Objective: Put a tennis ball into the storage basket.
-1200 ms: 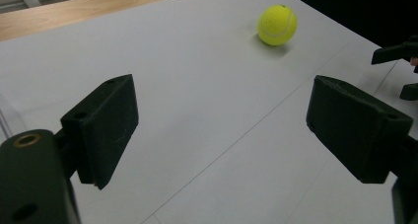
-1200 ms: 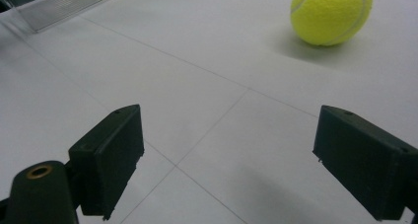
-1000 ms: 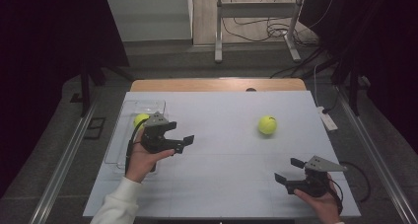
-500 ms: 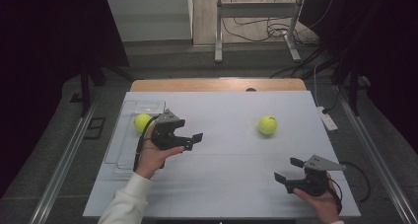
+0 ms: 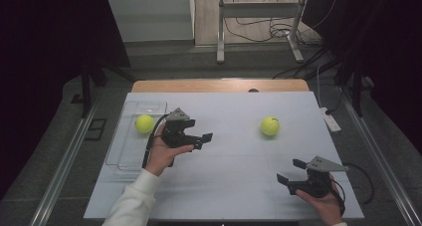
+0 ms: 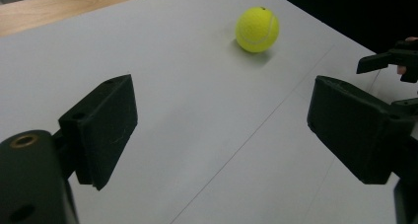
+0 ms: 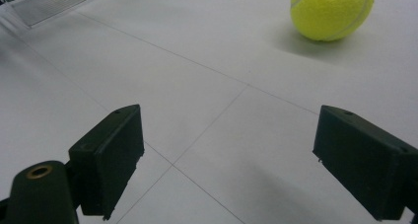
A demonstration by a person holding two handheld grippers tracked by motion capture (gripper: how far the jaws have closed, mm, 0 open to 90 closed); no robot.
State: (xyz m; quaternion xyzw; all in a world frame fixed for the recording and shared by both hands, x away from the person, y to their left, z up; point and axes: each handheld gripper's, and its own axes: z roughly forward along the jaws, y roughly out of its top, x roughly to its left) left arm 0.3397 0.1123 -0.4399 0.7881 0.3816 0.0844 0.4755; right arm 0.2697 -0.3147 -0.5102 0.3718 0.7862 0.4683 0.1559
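While the left gripper (image 5: 203, 138) hangs above the white table (image 5: 229, 186) with jaws wide and nothing between them, a tennis ball (image 5: 269, 126) lies ahead of its jaws, well apart, alone on the bare surface; in the left gripper view it sits up and slightly right of the gap. Just behind that gripper a second tennis ball (image 5: 145, 123) rests inside a clear tray (image 5: 122, 151) at the table's left edge. Right gripper (image 5: 292, 171), near the front right corner, also wide, empty; the first ball lies beyond it, ahead and to its right.
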